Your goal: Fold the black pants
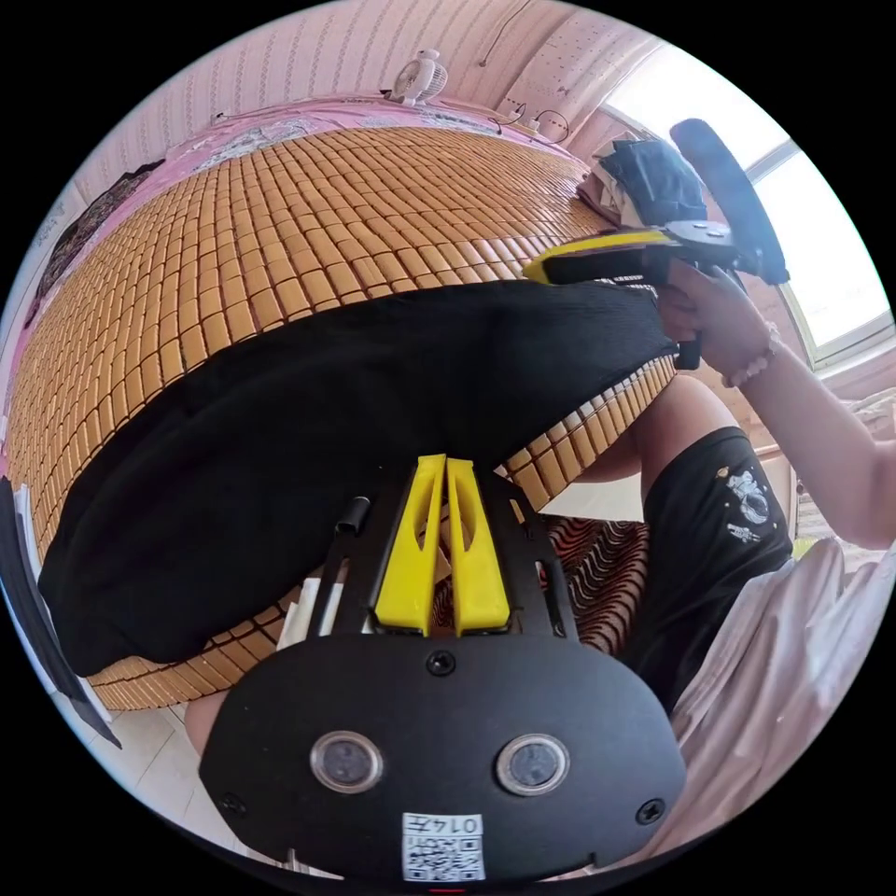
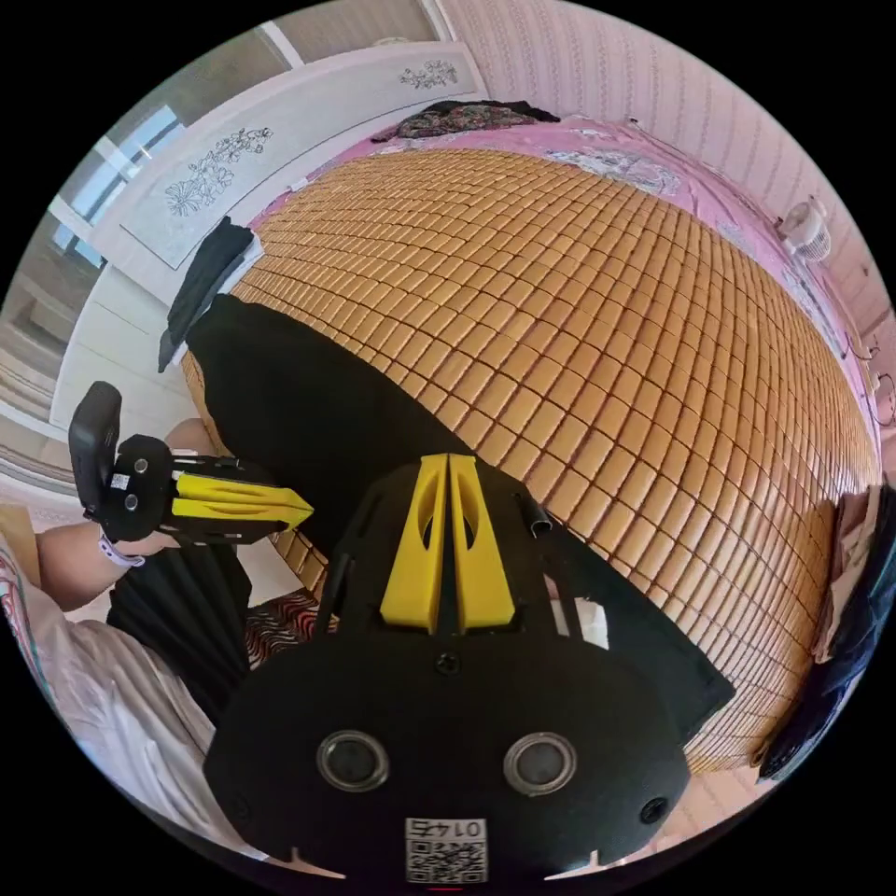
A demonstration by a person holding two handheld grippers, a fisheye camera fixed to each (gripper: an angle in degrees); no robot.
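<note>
Black pants (image 1: 308, 439) lie flat as a long band along the near edge of the bed, on the tiled bamboo mat (image 1: 308, 224); in the right gripper view the same pants (image 2: 280, 392) run from the mat's corner by the headboard down along that edge. Left gripper (image 1: 444, 464): jaws pressed together, tips over the pants' near hem at the mat's edge; can't tell if any cloth is pinched between them. In the right gripper view the left gripper (image 2: 303, 511) sits just off the bed edge, jaws likewise together, nothing visibly hanging from them. Right gripper (image 2: 448, 462): jaws together too, tips over the pants' edge; grip on cloth can't be told. In the left gripper view the right gripper (image 1: 534, 271) is held in a hand (image 1: 714, 317) at the pants' far end, tips touching or just above the cloth edge. Small white fan (image 1: 417, 77) stands beyond the mat's far edge by the wall. Dark clothes (image 1: 649, 177) are piled near the window at the bed's corner. Another dark garment (image 2: 207, 275) drapes over the headboard end.
</note>
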